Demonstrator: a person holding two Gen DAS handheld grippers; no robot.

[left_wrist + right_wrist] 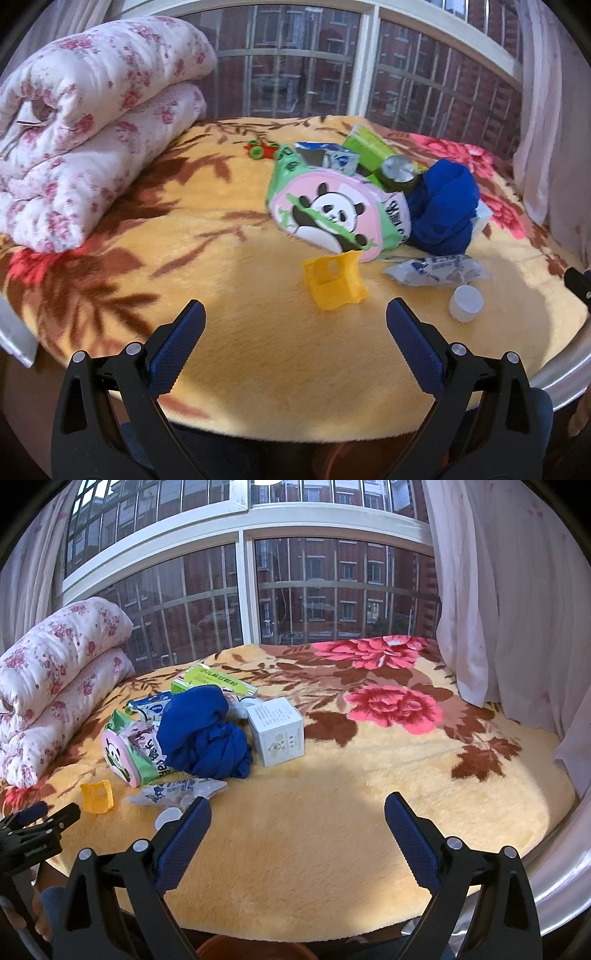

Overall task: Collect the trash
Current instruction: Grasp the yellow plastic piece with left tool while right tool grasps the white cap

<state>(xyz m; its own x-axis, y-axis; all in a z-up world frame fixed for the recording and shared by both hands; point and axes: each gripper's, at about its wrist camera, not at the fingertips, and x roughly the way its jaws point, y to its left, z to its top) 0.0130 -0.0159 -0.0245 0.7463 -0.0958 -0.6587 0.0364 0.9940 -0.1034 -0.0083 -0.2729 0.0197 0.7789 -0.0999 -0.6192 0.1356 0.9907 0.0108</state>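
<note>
Trash lies in a heap on a yellow flowered blanket point(229, 354). A yellow plastic piece point(334, 282) sits nearest my left gripper point(295, 314), which is open and empty just short of it. Behind it are a panda-print tissue pack point(332, 218), a crumpled white-blue wrapper point(436, 271), a white cap point(466, 303), a blue cloth point(443, 206) and a green box point(369, 146). In the right wrist view my right gripper point(297, 806) hangs open and empty over bare blanket, with the blue cloth point(207, 734), a white box point(276, 731) and the wrapper point(177, 792) ahead to its left.
A folded floral quilt point(85, 129) fills the left side by the window point(332, 587). A pale curtain point(509, 598) hangs at the right. A small red-green toy point(260, 149) lies at the back. An orange container rim point(251, 950) shows below the bed edge.
</note>
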